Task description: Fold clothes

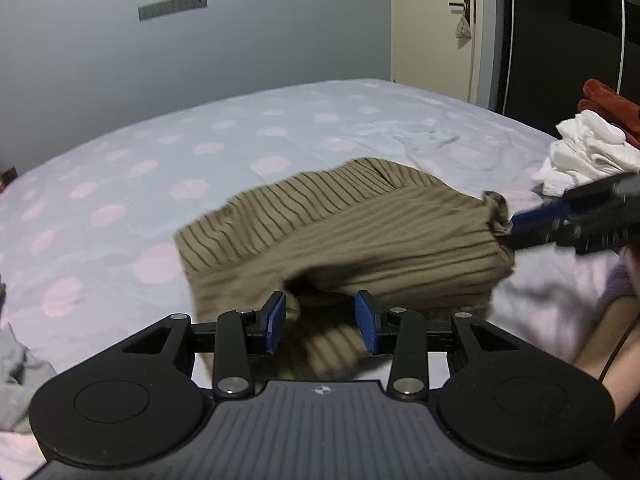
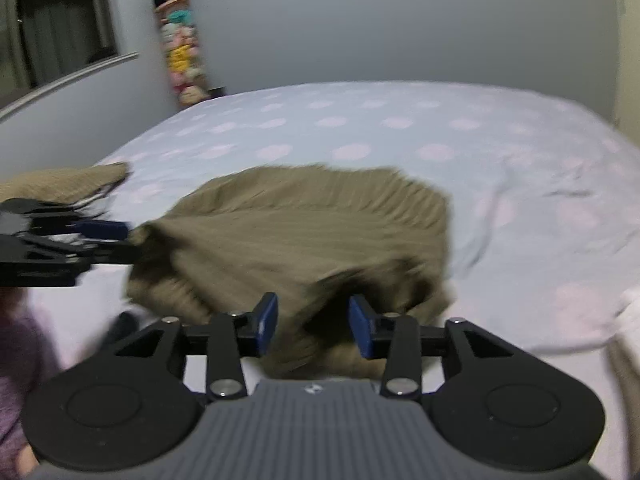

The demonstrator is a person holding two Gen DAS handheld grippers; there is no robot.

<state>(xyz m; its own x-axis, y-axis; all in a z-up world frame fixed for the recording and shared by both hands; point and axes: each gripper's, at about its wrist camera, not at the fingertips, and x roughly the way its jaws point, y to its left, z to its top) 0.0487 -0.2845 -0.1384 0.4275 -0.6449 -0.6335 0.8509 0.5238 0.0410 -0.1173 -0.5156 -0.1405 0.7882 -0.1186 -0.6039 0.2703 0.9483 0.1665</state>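
Bedroom setting: grey wall behind, bed [image 1: 120, 168] covered in a pale sheet with pink spots, carrying the laundry.

Olive striped knit garment [image 1: 352, 224] is lying bunched on the sheet directly ahead of both grippers, its near edge running in between the fingers of each. Motion blur is smearing the cloth in the right wrist view, so fold lines are not readable there.

Left gripper [image 1: 322, 322]: blue pads are standing apart, with garment cloth lying in the gap. In the right wrist view its tips appear to be meeting a gathered corner of the knit at far left; whether they are pinching it, cannot tell.

Right gripper [image 2: 314, 326]: pads likewise standing apart over dark, shadowed cloth. In the left wrist view its tips are sitting at a puckered corner off to the right; an actual clamp is not confirmed.

White crumpled clothing [image 1: 588, 152] and a rust-red item [image 1: 612, 108] are sitting beyond that corner, far right of the left gripper. Grey cloth [image 1: 20, 368] is lying at its near left.

Risks, as judged: loose knit is stretching easily, so uneven pulls from the two corners could be skewing the fold; a shallow pinch on a bunched corner could be slipping free; sweeping right could be dragging the white pile along.
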